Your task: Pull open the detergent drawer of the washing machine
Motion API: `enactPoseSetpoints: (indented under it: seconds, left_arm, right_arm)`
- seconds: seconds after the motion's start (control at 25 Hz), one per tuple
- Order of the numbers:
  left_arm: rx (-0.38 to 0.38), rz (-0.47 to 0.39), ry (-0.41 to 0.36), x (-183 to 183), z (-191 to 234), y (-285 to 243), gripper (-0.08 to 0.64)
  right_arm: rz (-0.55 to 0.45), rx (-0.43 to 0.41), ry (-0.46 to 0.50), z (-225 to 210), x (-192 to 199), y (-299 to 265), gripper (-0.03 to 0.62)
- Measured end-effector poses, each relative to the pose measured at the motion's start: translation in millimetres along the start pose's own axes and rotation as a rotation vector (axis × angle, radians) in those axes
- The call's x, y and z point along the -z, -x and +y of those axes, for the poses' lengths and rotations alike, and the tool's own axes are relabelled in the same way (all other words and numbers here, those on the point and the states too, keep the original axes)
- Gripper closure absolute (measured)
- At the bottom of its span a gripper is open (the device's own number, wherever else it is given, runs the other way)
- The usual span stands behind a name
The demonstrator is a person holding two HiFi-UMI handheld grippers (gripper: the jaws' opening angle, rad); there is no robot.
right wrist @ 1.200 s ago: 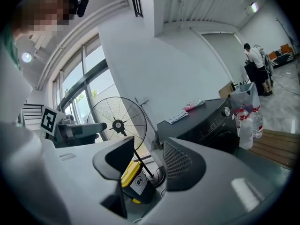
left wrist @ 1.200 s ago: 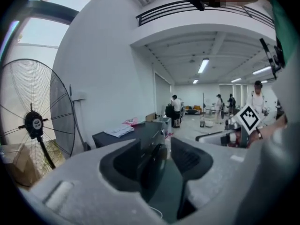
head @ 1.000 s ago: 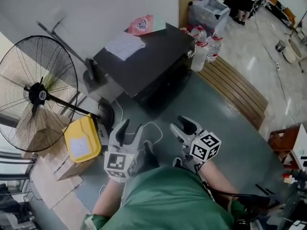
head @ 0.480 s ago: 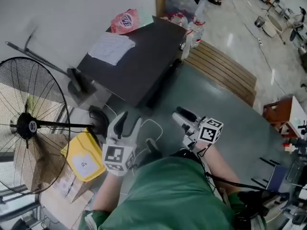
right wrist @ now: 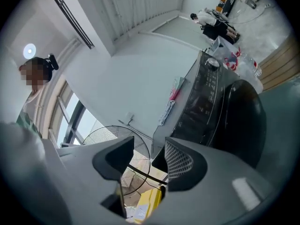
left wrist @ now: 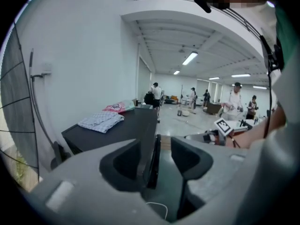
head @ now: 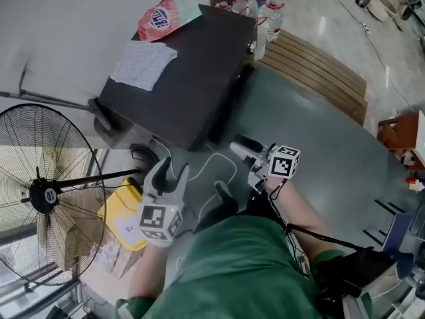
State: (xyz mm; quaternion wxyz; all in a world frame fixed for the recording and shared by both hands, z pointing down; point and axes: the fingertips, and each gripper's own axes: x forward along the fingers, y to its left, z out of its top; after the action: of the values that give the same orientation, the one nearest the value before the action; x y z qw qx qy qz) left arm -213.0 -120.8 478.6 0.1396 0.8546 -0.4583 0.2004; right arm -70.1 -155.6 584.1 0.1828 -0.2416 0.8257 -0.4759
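Nearest, low over the grey floor (head: 312, 145): left gripper (head: 170, 171) and right gripper (head: 244, 146), both with jaws apart and nothing held, near each other but not touching. Just past them, the big black box-shaped washing machine (head: 192, 78), well clear of both jaws, with front panel turned toward the right gripper and detergent drawer too small to pick out. On top, a folded checked cloth (head: 143, 63), then a pink plastic bag (head: 159, 18) by the white wall (head: 66, 18).
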Motion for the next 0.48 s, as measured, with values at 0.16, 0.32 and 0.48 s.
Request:
enactPoseSetpoints:
  seconds: [0.16,0.32,0.48]
  left_arm:
    - [-0.033,0.049,0.005,4,-5,-16,0.357]
    - [-0.067,0.087,0.020,12,-6,-26,0.357]
    - [-0.096,0.123,0.039,23,0,-33,0.357]
  right_arm:
    - [0.076,-0.038,-0.049,-38,8,-21,0.403]
    - [0.146,-0.075,-0.092,-68,20,-44,0.395]
    - [0.203,-0.112,-0.125,-96,31,-67,0.329]
